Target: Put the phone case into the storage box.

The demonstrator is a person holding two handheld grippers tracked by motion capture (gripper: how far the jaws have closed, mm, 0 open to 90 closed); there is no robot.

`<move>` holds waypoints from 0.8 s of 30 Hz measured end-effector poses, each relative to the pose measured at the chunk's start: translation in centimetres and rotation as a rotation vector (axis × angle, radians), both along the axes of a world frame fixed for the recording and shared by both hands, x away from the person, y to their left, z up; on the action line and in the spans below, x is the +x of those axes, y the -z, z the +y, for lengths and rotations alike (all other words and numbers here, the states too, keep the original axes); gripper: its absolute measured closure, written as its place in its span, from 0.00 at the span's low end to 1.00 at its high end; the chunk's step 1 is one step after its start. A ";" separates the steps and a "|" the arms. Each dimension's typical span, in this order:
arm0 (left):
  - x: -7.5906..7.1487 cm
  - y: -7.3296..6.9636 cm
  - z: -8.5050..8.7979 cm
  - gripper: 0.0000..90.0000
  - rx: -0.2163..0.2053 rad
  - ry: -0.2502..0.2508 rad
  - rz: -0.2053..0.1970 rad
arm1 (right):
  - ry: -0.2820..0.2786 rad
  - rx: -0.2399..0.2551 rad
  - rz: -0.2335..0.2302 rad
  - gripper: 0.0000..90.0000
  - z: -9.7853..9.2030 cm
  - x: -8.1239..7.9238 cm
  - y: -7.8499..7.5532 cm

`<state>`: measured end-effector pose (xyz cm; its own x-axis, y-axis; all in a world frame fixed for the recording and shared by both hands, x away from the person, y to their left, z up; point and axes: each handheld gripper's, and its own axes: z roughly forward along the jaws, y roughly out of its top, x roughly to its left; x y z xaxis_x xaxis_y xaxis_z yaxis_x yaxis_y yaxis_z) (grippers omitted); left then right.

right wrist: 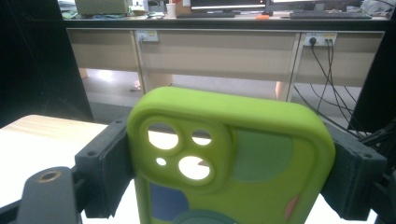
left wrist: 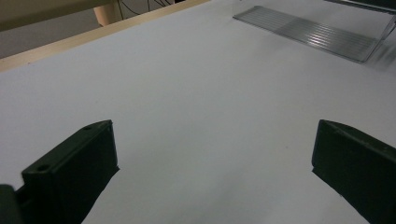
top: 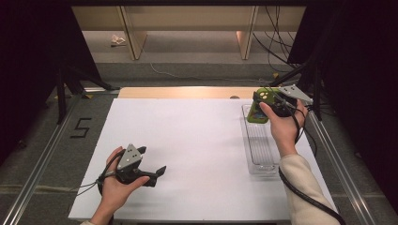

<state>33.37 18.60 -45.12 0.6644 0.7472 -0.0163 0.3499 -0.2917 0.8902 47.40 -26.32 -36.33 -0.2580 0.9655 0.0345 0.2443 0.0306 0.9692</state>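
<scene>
1. High view, far left: a black "5" [top: 81, 127] is marked on the grey floor beside the surface [top: 187, 140], which is white with a wooden strip along its far edge.
2. Near the front left of the surface, the left hand [top: 115, 187] holds the left gripper [top: 152, 164] low over the white top. Its jaws stand wide apart with nothing between them.
3. Left gripper view: the two black jaws rise at the bottom corners, with bare white surface in the gap. The clear tray [left wrist: 317, 35] lies far off at the upper right of that picture.
4. Middle of the high view: the surface is plain white between the two hands, which are well apart.
5. Right side: the tray [top: 258, 145] is long and see-through, and it lies lengthwise near the right edge of the surface.
6. At the tray's far end, the right hand [top: 284, 124] holds the right gripper [top: 263, 105], and the green phone case [top: 259, 110] sits in its jaws.
7. Right gripper view: the case [right wrist: 233, 158] is clamped by its two long sides between the jaws, camera cutouts facing the lens. It is lime green with blue, darker green and pink patches.
8. I cannot tell whether the case touches the tray or is just above it.
</scene>
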 end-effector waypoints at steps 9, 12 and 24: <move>0.0 0.0 0.0 0.00 -0.001 0.000 0.001 | 0.004 0.005 0.005 0.19 0.0 0.4 0.1; 0.0 0.0 0.0 0.00 0.000 0.002 -0.002 | 0.006 0.003 0.004 0.19 0.0 0.6 0.0; 0.0 0.0 0.0 0.00 -0.001 0.000 0.000 | 0.014 -0.008 0.012 0.19 0.1 1.2 0.1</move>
<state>33.38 18.59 -45.12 0.6646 0.7470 -0.0175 0.3501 -0.2906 0.8905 48.56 -26.23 -36.44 -0.2439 0.9693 0.0299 0.2564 0.0348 0.9659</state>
